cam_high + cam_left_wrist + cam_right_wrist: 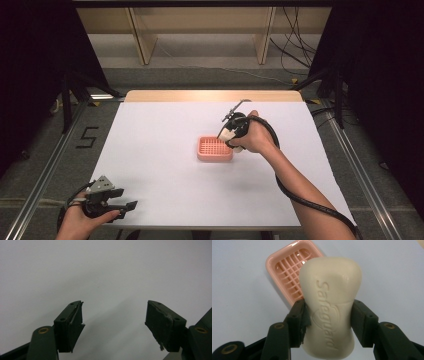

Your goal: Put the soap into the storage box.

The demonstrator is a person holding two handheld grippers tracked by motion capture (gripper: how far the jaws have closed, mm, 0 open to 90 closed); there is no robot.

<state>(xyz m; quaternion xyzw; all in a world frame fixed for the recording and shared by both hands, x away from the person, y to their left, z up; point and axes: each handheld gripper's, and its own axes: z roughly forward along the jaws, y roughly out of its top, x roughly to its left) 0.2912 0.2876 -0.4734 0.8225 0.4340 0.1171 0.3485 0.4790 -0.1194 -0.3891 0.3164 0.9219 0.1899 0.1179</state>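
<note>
— White and matte, the smooth rectangular tabletop (165,150) fills the middle of the high view, with a bare pale wood strip along its far edge. What sits nearest?

— At the lower left of the high view, the left gripper (126,206) rests low over the table's near edge in a person's hand, a grey three-cornered plate on top. In the left gripper view its two black blocky jaws stand wide apart with plain white surface between them; the pads look scuffed and frayed at the edges.

— And further in?

— Right of centre in the high view, the right gripper (229,134) is held in the other hand, a thick black ribbed cable trailing back along the forearm. In the right gripper view its jaws press both sides of a cream-coloured, rounded bar of soap (329,307), waisted in the middle, with "Safeguard" embossed along its smooth face.

— Where is the dish?

— The pink plastic soap dish (215,149), a rounded rectangle with a glossy rim and a slatted grid floor, lies on the table just left of that gripper. In the right gripper view it sits upper left behind the soap (287,267), partly hidden by it. Whether the bar touches the dish, I cannot tell.

— Beyond the table?

— Grey floor, pale wooden shelf legs and loose black cables at the upper right.
</note>
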